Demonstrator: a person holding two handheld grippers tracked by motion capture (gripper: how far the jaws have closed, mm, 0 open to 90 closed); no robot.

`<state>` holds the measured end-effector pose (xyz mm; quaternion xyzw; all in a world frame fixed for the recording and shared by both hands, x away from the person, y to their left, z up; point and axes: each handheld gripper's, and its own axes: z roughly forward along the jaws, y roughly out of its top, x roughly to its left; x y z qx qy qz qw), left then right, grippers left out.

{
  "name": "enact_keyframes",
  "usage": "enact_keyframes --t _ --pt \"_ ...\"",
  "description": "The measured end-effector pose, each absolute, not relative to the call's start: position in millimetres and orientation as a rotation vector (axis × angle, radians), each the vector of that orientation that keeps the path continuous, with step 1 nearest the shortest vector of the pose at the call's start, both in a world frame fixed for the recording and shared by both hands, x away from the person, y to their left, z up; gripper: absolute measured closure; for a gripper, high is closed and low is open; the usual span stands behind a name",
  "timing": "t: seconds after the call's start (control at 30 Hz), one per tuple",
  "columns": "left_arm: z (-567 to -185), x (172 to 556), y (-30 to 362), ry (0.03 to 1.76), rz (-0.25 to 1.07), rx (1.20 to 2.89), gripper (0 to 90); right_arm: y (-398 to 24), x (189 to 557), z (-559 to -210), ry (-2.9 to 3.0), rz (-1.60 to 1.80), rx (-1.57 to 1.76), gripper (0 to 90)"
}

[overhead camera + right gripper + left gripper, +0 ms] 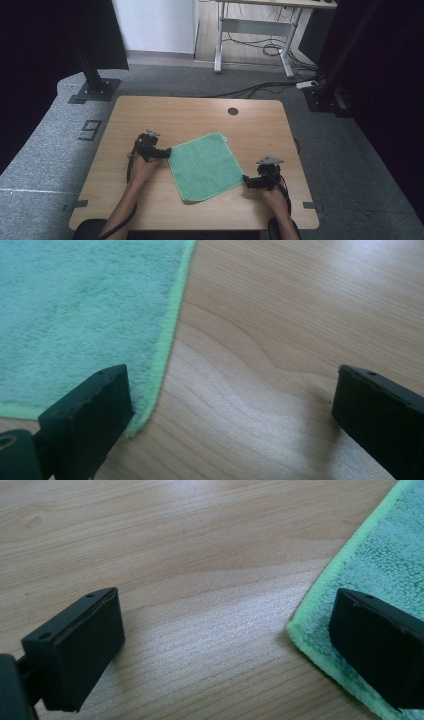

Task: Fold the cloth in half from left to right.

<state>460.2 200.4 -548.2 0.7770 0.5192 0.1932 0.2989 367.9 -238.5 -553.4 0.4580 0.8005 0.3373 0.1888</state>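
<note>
A pale wooden table [150, 112] stands on grey carpet with dark curtains to either side, and a green cloth [204, 166] lies flat on it between the two grippers. The left gripper [220, 645] stands wide apart with one jaw over the cloth's corner and the other over bare wood, and the right gripper [225, 415] is likewise spread, one jaw at the cloth's near corner. The cloth looks light, soft and limp, likely to sag and drape, so it is best pinched at those corners.

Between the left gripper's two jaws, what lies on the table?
In the left gripper view, the left gripper stands open over bare wooden table; the green cloth has a corner under the right-hand jaw. Nothing else lies between them.
</note>
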Motion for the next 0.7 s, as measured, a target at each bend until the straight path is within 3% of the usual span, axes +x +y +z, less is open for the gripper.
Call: enact_keyframes --t 0.7 --pt "-548.1 460.5 199.9 1.358 0.511 2.065 3.9 -182.0 356.1 -533.4 2.463 1.079 1.064 7.0"
